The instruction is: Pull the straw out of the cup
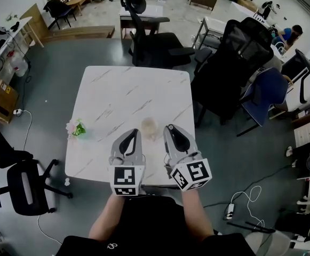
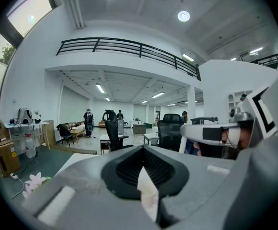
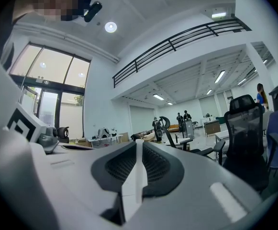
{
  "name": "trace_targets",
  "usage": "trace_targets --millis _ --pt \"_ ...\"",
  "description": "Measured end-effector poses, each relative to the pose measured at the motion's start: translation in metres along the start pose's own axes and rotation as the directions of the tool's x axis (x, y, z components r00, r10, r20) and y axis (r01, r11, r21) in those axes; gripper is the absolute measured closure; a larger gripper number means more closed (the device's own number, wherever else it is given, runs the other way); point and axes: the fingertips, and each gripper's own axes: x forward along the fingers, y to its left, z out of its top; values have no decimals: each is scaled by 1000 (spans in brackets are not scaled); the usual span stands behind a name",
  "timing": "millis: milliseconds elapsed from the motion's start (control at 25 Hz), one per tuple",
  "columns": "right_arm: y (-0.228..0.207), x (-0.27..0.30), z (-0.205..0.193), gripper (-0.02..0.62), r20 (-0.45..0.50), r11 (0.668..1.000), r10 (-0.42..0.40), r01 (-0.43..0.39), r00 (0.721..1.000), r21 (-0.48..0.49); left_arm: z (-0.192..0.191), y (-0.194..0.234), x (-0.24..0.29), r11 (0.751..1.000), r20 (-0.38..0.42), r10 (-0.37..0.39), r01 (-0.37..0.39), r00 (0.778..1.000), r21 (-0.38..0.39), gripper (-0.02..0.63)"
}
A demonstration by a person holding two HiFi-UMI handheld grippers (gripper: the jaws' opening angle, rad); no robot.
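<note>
Cup (image 1: pixel 150 127), clear and pale, is seen upright on the white marbled table (image 1: pixel 122 89), near its front edge. From the head view it lies between the tips of the two grippers. It is too small for a straw to be made out in it.

The left gripper (image 2: pixel 143 150) is held with its jaws brought together, and nothing is seen gripped between them. The right gripper (image 3: pixel 139 142) is likewise held with its jaws closed to a thin seam, with no object visible in it. Both are held side by side over the table's front edge, roughly level, with their marker cubes (image 1: pixel 126 180) turned toward the person.

A small bunch of pink flowers (image 1: pixel 76 128) lies to the left of the cup, well apart from it. Black office chairs (image 1: pixel 155 41) are ranged beyond the table's far side.
</note>
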Motion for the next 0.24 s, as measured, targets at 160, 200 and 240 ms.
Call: trace_targets --millis 160,200,240 --pt "-1 0 3 558 2 1000 2 -2 1000 1 3 -2 1 1000 0 -2 2 1000 -1 606" --pt "-1 1 4 558 4 1000 3 -3 1000 0 4 -3 2 1000 0 -3 3 1000 0 606" --pt "-2 1 5 558 5 1000 4 -4 1000 0 5 -3 2 1000 1 -4 4 1000 1 606"
